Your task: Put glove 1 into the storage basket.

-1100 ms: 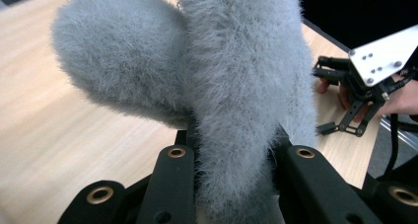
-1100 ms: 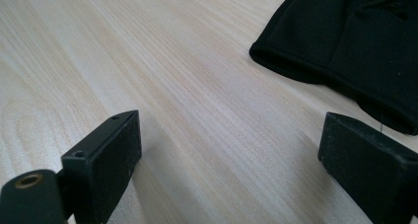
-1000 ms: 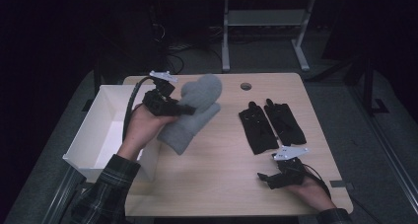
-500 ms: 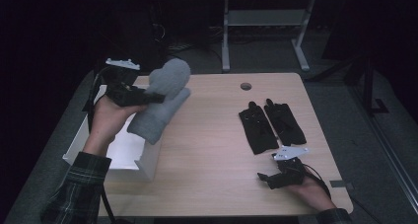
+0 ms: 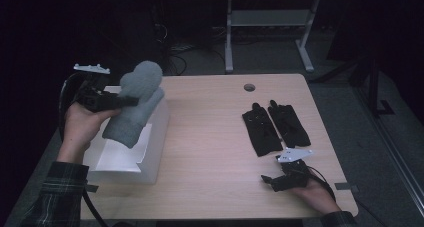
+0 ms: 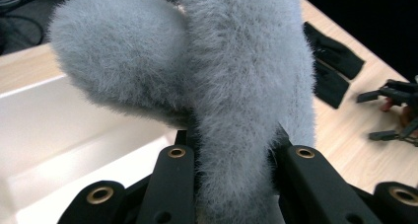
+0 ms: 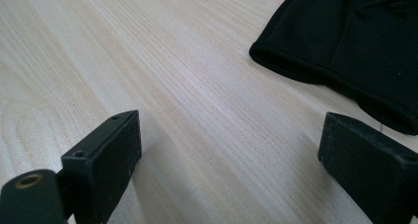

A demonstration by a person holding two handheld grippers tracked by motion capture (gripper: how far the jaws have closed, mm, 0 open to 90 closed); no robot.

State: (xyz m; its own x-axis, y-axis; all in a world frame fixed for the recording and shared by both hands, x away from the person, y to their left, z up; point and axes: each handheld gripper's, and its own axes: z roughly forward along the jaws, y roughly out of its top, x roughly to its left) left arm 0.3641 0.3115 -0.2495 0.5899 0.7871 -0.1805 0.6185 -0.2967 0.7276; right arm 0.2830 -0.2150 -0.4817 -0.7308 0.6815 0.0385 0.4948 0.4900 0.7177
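Observation:
A pair of fluffy grey mittens (image 5: 135, 104) hangs above the white box (image 5: 125, 162) at the table's left edge, with my left gripper (image 5: 125, 102) shut on them. In the left gripper view the mittens (image 6: 236, 86) fill the space between the jaws, over the box's white inside (image 6: 74, 135). Two black gloves (image 5: 275, 127) lie flat side by side on the right of the table. My right gripper (image 5: 270, 179) rests open near the front right edge, just in front of the gloves. Its jaws stand wide apart over bare wood, with a glove's cuff (image 7: 355, 41) just beyond them.
The wooden table (image 5: 210, 137) has a round cable hole (image 5: 249, 87) near its far edge. A metal frame stand (image 5: 270, 22) is on the dark floor behind the table. The box sits at the table's left edge.
My left gripper has carried the grey mittens leftward, from above the table's middle-left to above the white box. The right gripper has stayed where it was.

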